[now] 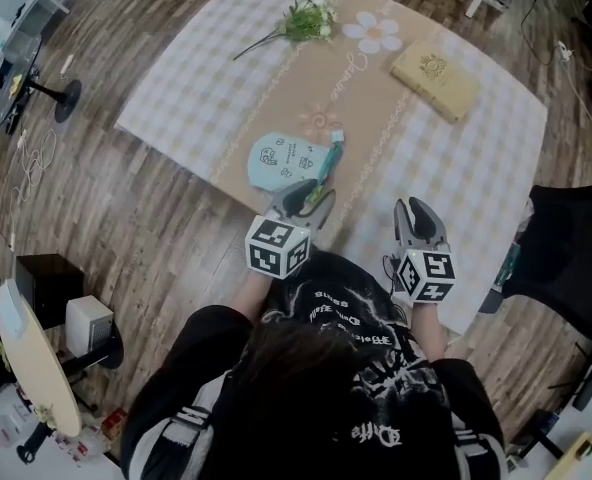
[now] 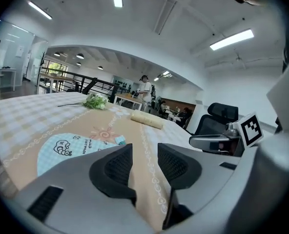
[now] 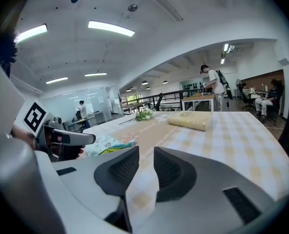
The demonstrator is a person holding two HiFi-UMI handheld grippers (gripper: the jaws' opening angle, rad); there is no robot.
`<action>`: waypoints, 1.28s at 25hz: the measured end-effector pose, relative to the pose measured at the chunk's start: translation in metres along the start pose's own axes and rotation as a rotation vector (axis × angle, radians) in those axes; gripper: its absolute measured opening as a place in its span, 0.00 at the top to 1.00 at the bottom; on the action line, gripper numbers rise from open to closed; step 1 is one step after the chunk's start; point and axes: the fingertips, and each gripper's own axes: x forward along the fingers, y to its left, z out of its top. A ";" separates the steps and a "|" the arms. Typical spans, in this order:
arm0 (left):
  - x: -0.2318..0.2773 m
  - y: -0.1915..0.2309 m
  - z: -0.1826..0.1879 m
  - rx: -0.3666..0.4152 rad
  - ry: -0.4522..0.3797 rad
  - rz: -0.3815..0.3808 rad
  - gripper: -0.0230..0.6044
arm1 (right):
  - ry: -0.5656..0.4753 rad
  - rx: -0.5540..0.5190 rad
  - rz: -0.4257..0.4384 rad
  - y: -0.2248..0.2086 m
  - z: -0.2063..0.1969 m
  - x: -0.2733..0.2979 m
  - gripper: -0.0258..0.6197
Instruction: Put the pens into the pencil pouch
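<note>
**Desk**: covered by a checked cloth with a tan strip down the middle, standing on a wooden floor.

**Pencil pouch**: pale blue with small drawings, lying flat on the tan strip just ahead of the left tool. A teal strip runs along its right edge. Whether that is a pen or part of the pouch cannot be told, and no other pen is visible.

**Left tool**: jaws wide apart, with only cloth showing through the gap. Its tips are near the pouch's near edge.

**Right tool**: jaws set narrowly apart with nothing between them. It is over bare cloth, well to the right of the pouch.

**Other things:**
- A green sprig lies at the far edge.
- A tan book lies at the far right.
- A black chair stands beside the desk's right corner.
- Nothing lies between either tool and the pouch.

**Views:**
- The head view alone shows the whole layout and the person's dark printed shirt.
- Each gripper view shows the other tool's marker cube.
- The gripper views also show railings, further desks and distant people in the room beyond.
</note>
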 end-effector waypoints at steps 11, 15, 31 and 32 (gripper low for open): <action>-0.015 0.030 0.007 -0.025 -0.038 0.106 0.93 | 0.013 -0.026 -0.006 -0.004 -0.004 -0.003 0.95; -0.015 0.022 0.009 -0.012 -0.041 0.079 0.93 | 0.023 -0.033 0.005 -0.001 -0.006 -0.001 0.95; -0.027 0.018 0.007 0.034 -0.033 0.091 0.93 | 0.029 -0.095 0.052 0.022 -0.008 -0.002 0.95; -0.027 0.018 0.006 0.043 -0.027 0.091 0.93 | 0.027 -0.094 0.047 0.022 -0.008 -0.002 0.95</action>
